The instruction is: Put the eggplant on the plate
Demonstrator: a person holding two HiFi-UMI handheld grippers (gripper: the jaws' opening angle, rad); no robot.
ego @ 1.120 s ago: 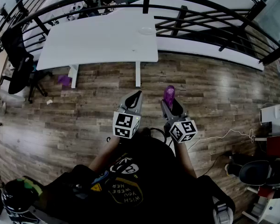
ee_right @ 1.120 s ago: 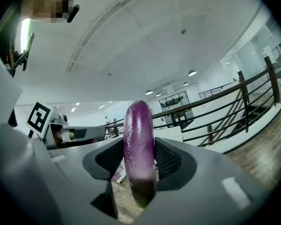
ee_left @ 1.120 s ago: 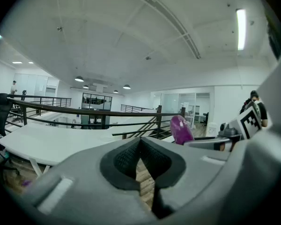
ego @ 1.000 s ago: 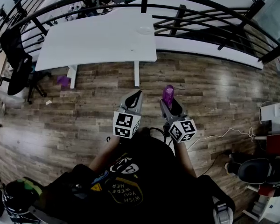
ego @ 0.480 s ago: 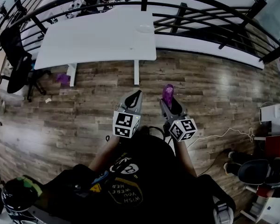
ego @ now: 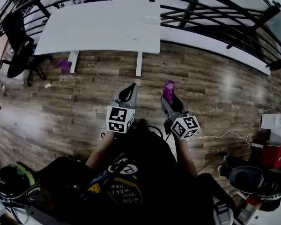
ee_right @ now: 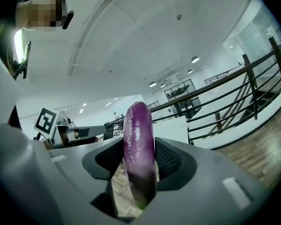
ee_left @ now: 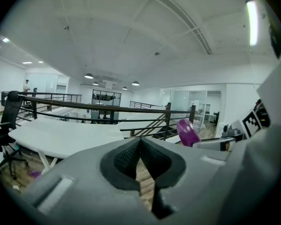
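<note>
A purple eggplant (ego: 168,89) stands upright in my right gripper (ego: 170,99), which is shut on it; in the right gripper view the eggplant (ee_right: 139,149) fills the gap between the dark pads. My left gripper (ego: 129,89) hangs beside it, shut and holding nothing; the left gripper view shows its pads meeting at the left gripper's tip (ee_left: 140,140), with the eggplant (ee_left: 187,131) off to the right. Both grippers hover over the wooden floor, close to my body. A pale plate (ego: 150,19) lies near the far right corner of the white table (ego: 98,27), well ahead of both grippers.
A black railing (ego: 210,11) runs behind and to the right of the table. A black office chair (ego: 18,50) stands at the left, and a small purple thing (ego: 63,63) lies under the table. A white cable (ego: 225,137) trails over the floor at the right.
The head view has shifted, so the table sits slightly lower and nearer in the picture. Both grippers keep nearly the same pose, and the eggplant stays held in the right one.
</note>
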